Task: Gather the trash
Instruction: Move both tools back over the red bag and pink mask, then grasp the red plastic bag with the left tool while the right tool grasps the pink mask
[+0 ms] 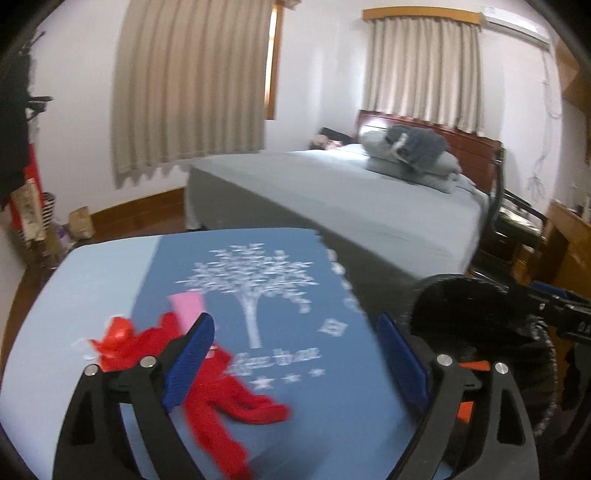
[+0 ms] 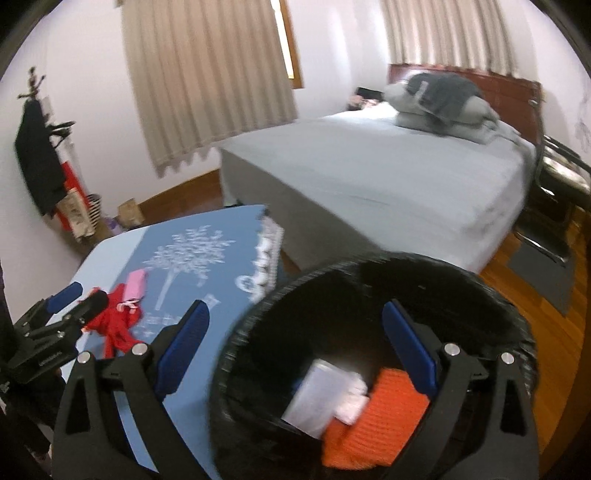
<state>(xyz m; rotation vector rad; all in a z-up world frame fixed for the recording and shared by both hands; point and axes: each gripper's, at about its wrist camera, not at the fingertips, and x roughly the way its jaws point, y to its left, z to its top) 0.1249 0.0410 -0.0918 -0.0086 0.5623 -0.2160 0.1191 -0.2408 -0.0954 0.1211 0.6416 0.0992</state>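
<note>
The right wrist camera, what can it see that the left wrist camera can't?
Only the right wrist view looks down into the bin: white paper and an orange thing lie inside. Only the left wrist view shows the air conditioner. Both show the black bin, red scraps, pink slip, blue table and bed.

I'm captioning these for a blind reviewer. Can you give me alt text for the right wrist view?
The open right tool hangs over a black bin holding an orange cloth and white packaging. Left of the bin, red scraps lie on a blue table; a grey bed stands behind.
</note>
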